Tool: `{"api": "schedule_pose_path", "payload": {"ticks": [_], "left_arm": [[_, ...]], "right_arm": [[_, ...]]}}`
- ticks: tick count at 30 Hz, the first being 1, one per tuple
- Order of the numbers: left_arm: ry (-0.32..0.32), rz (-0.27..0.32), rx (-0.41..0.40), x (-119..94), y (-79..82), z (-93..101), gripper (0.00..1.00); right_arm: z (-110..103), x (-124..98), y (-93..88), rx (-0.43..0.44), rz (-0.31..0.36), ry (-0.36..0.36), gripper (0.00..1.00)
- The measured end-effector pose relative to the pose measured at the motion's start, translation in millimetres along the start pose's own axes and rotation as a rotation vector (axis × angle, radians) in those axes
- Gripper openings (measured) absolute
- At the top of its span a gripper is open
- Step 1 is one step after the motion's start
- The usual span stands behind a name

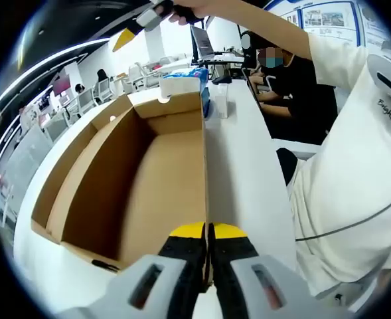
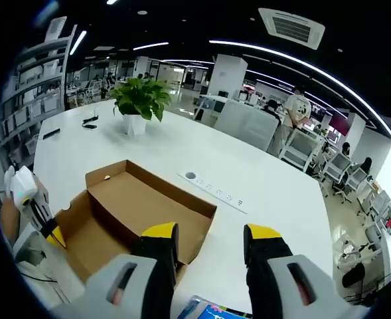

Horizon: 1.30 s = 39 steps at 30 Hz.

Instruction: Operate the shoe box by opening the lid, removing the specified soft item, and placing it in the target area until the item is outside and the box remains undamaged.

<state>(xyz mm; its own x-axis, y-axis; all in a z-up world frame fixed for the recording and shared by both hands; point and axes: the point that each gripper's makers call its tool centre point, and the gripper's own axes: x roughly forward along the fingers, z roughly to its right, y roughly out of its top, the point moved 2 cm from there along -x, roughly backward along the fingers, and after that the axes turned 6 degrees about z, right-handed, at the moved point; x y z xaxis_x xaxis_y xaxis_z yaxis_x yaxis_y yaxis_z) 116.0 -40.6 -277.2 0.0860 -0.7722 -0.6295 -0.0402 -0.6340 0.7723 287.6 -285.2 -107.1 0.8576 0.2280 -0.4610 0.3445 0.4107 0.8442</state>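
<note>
While my right gripper (image 2: pixel 210 240) hovers high above the tabletop (image 2: pixel 261 173), jaws apart and empty, my left gripper (image 1: pixel 208 232) is clamped on the wall of the open box (image 1: pixel 149 173).

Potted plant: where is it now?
Right gripper view, upper left: the potted plant stands on the white table, beyond the open cardboard box.

The shoe box (image 1: pixel 149 186) is matt brown cardboard. The table (image 2: pixel 261 179) beneath looks smooth, white, faintly glossy.
</note>
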Motion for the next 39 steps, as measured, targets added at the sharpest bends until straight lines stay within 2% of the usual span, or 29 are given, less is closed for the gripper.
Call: {"api": "schedule_pose_path", "payload": {"ticks": [2,4,6,8,9,10,11,12,14,15,16,19,20,22,26,28,30,32,33,36,37,38,39], "left_arm": [[0.001,0.001,0.000,0.5,0.2,0.4,0.01],[0.003,0.000,0.004,0.6,0.4,0.7,0.01],[0.006,-0.003,0.007,0.9,0.7,2.7,0.01],[0.007,-0.004,0.008,0.4,0.3,1.5,0.01],[0.007,-0.001,0.008,0.3,0.3,1.4,0.01],[0.008,0.001,0.006,0.1,0.4,1.4,0.01],[0.008,0.001,0.006,0.1,0.4,1.4,0.01],[0.009,0.001,0.006,0.2,0.5,1.5,0.01],[0.011,0.001,-0.001,0.2,0.5,1.4,0.01],[0.011,0.002,-0.003,0.3,0.4,1.4,0.01],[0.012,0.003,-0.003,0.2,0.4,1.4,0.01],[0.012,0.003,0.011,0.4,0.2,1.1,0.01],[0.012,0.000,0.012,0.7,0.4,1.1,0.01],[0.011,-0.005,0.012,0.9,0.4,2.0,0.01],[0.011,-0.002,0.011,0.8,-0.3,2.0,0.01],[0.012,-0.004,0.012,1.0,-0.3,3.7,0.01],[0.011,-0.004,0.016,1.0,-0.5,3.9,0.01],[0.013,-0.004,0.017,0.8,-0.6,3.0,0.01],[0.013,-0.004,0.016,1.1,-0.6,4.7,0.01],[0.013,-0.003,0.016,1.0,-0.7,4.5,0.01],[0.012,-0.003,0.016,1.1,-1.0,3.0,0.01],[0.011,-0.003,0.017,1.3,-1.3,2.5,0.01],[0.010,-0.004,0.018,1.4,-1.3,2.4,0.01]], "right_arm": [[-5.9,6.8,-1.8,0.023,-0.032,0.044,0.37],[-0.2,17.1,-3.6,0.041,-0.049,0.008,0.36],[6.4,27.1,-6.0,0.008,-0.078,-0.015,0.28],[3.4,32.9,-12.6,0.061,-0.121,-0.006,0.27],[0.4,37.9,-15.2,0.073,-0.141,0.018,0.34],[-8.8,43.8,-17.9,0.145,-0.145,0.056,0.36],[-10.6,46.2,-18.0,0.169,-0.146,0.064,0.36],[-15.6,50.8,-26.9,0.216,-0.185,0.076,0.32],[-12.9,57.0,-36.2,0.182,-0.223,0.048,0.23],[-10.0,59.4,-41.6,0.135,-0.251,0.025,0.23],[-11.8,63.5,-41.6,0.154,-0.235,0.026,0.26],[-20.7,69.9,-52.1,0.152,-0.250,0.058,0.26],[-22.0,72.0,-58.2,0.171,-0.263,0.058,0.26],[-18.7,75.2,-59.1,0.194,-0.240,0.018,0.27],[-26.9,82.9,-71.4,0.182,-0.280,0.025,0.26],[-22.5,87.5,-77.2,0.144,-0.264,-0.037,0.20],[-28.0,91.2,-81.7,0.148,-0.262,-0.027,0.21],[-37.4,94.8,-89.4,0.184,-0.295,0.007,0.19],[-38.0,98.0,-89.1,0.186,-0.287,0.000,0.19],[-37.1,104.8,-95.4,0.139,-0.307,-0.020,0.19],[-35.5,106.9,-97.0,0.103,-0.305,-0.030,0.18],[-36.1,107.4,-96.9,0.095,-0.301,-0.027,0.08],[-38.5,108.4,-97.9,0.110,-0.301,-0.015,0.05]]}}
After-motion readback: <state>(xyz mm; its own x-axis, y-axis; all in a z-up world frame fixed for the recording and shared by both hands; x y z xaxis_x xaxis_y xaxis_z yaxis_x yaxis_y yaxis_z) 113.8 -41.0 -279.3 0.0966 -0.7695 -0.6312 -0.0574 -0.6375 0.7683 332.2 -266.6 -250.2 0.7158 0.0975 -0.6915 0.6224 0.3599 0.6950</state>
